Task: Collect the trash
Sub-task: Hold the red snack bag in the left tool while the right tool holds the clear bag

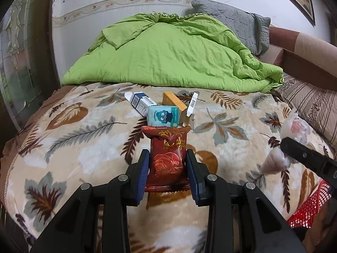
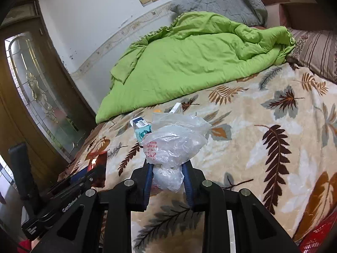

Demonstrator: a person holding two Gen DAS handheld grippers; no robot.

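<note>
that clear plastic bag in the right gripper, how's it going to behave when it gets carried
The crumpled clear plastic bag probably stays floppy: it billows loosely above the right gripper. It looks light, being thin film. Its smooth film may slip, with only a bunched part pinched.

Gold Chinese characters, not legible, on red snack wrapper [image 1: 168, 158].

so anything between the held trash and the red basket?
Nothing visible. The left gripper is shut on the red snack wrapper, and the right gripper is shut on the clear plastic bag. Only bare leaf-print blanket lies toward the red mesh basket, which sits at the frame's lower right edge, mostly cropped.
</note>
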